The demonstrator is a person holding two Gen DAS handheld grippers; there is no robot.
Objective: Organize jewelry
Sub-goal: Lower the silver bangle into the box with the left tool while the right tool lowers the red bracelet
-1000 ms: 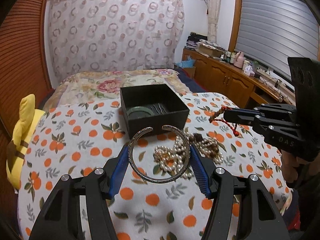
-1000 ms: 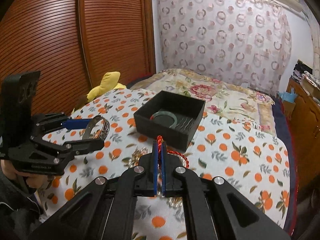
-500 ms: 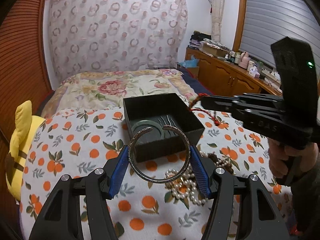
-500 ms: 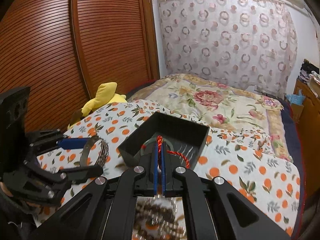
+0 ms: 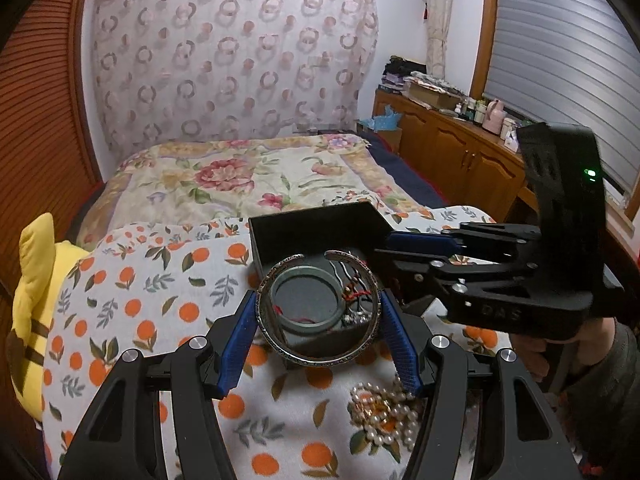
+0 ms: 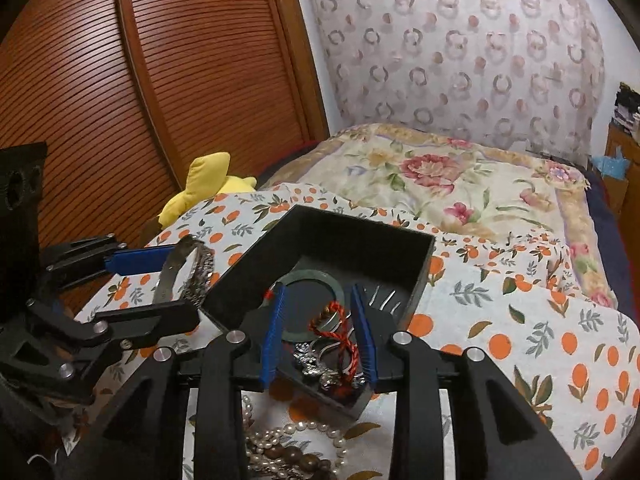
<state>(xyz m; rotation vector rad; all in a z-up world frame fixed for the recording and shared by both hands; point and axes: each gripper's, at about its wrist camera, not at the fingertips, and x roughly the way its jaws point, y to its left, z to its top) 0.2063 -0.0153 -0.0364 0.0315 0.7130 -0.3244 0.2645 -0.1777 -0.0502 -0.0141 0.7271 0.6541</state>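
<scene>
Pinching engraved silver cuff (image 5: 318, 312), left hand-held gripper (image 5: 319, 338); right hand-held gripper (image 6: 319, 334) spread w/ red cord (image 6: 340, 334) below.

Home bedroom — bed (image 5: 248, 184), wardrobe (image 6: 120, 80)

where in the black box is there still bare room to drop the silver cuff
Bare floor shows inside the green jade ring and toward the far wall of the black square box. The near corner is crowded with the red cord bracelet and silver pieces. The left gripper holds the silver cuff bangle.
</scene>
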